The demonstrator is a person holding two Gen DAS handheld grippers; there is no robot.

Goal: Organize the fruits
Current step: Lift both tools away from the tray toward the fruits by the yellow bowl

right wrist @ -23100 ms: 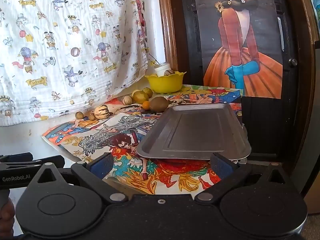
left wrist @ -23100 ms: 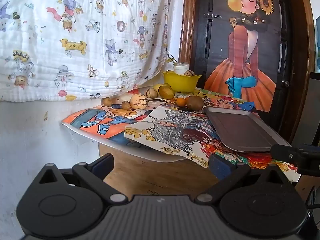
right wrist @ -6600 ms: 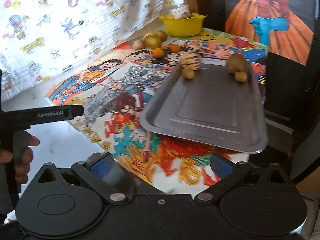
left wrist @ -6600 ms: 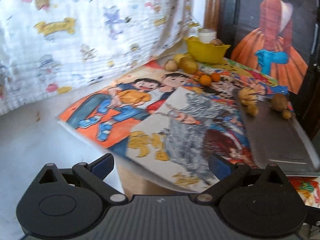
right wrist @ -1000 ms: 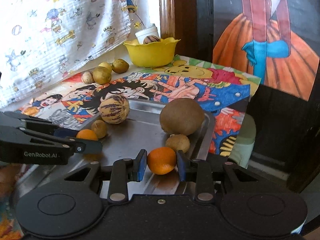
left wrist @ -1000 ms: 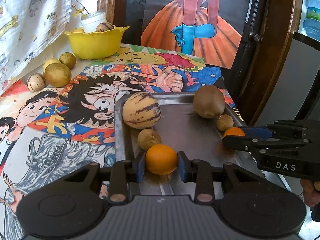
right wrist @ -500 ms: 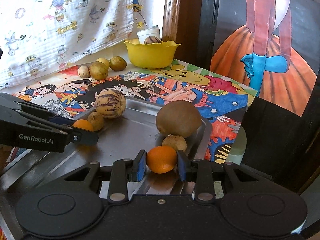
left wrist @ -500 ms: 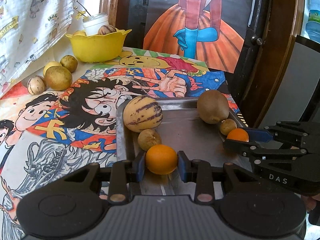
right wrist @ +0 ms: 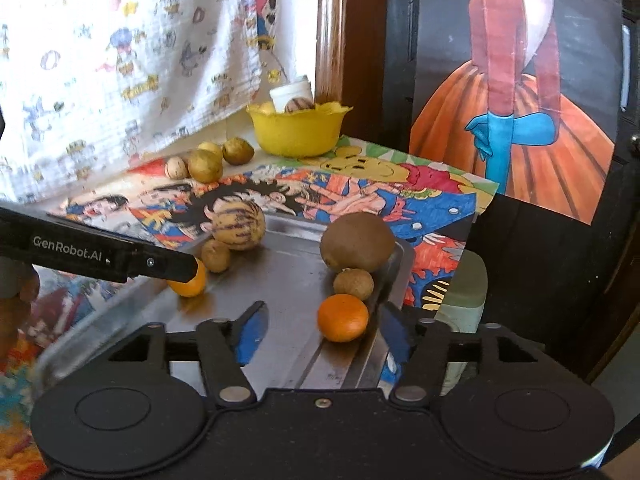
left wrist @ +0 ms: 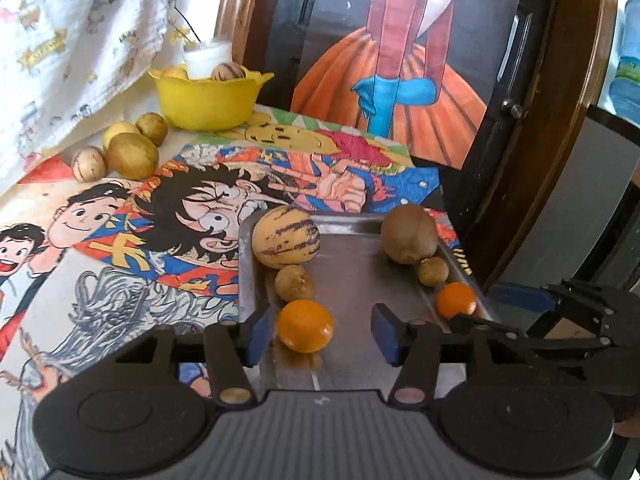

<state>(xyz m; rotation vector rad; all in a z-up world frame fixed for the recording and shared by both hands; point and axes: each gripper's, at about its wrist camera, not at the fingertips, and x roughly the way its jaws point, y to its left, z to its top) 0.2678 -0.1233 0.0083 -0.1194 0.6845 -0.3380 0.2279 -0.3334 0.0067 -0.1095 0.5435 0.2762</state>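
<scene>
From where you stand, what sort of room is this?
Probably a lived-in home, not a workshop. A cartoon-print cloth hangs on the wall, hand-coloured cartoon posters cover the table, and loose fruit lies beside a yellow bowl and on a metal tray.

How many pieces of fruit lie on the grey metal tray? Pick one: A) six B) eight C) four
A: the grey metal tray holds a striped melon, a large brown fruit, two small brown fruits and two oranges.
</scene>
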